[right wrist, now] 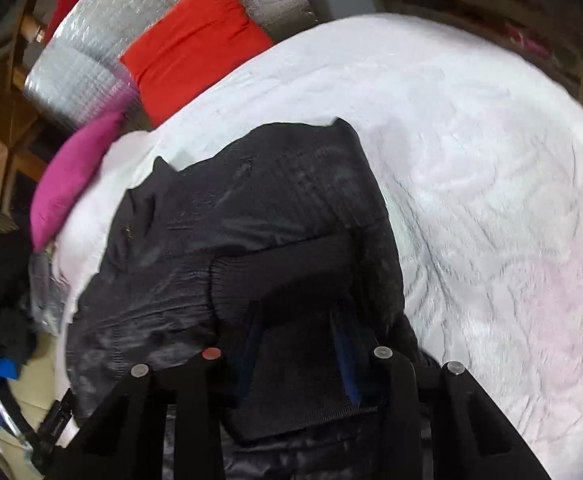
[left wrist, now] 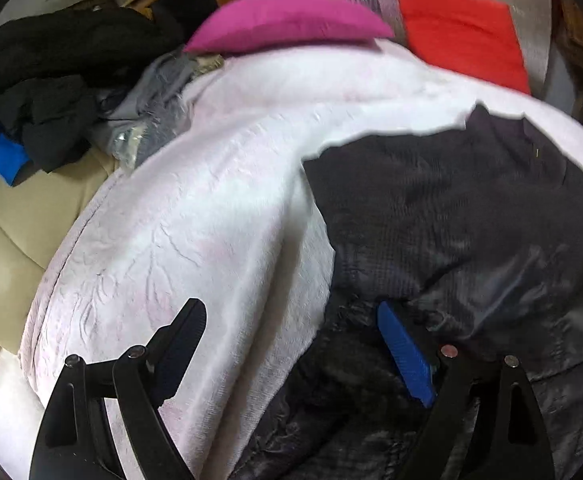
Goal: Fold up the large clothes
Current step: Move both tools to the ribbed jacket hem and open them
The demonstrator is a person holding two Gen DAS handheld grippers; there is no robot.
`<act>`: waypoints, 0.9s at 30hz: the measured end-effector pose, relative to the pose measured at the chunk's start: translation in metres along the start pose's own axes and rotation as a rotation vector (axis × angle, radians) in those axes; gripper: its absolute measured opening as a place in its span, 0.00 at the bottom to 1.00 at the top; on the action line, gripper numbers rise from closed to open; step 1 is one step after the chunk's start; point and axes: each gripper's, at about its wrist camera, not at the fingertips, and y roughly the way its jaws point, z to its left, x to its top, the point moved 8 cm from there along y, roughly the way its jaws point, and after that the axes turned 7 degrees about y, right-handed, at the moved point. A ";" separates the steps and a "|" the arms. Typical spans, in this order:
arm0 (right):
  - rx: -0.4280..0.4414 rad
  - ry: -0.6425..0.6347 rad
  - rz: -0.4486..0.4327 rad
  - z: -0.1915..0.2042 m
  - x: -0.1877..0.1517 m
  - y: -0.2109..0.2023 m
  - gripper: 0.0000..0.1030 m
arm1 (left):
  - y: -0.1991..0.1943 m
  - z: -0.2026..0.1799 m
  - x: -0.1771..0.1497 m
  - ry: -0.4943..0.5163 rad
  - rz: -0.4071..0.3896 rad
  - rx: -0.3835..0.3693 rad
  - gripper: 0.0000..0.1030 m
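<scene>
A large black jacket (left wrist: 463,216) lies on a white textured blanket (left wrist: 195,216). In the left wrist view my left gripper (left wrist: 291,344) is wide open over the jacket's left edge, one finger above the blanket and the blue-padded finger (left wrist: 405,354) against the dark fabric. In the right wrist view the jacket (right wrist: 227,216) lies partly folded. My right gripper (right wrist: 297,344) is shut on its black ribbed cuff (right wrist: 287,276), which fills the gap between the blue-padded fingers.
A magenta cushion (left wrist: 287,20) and a red cushion (left wrist: 463,36) lie at the blanket's far edge against a silver foil mat (right wrist: 87,52). A heap of dark and grey clothes (left wrist: 55,92) sits at the left, with a blue item (left wrist: 1,152) and a beige surface (left wrist: 31,216).
</scene>
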 end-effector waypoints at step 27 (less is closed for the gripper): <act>0.092 -0.148 -0.015 0.044 -0.022 -0.029 0.58 | -0.020 0.006 0.003 -0.042 -0.045 -0.071 0.85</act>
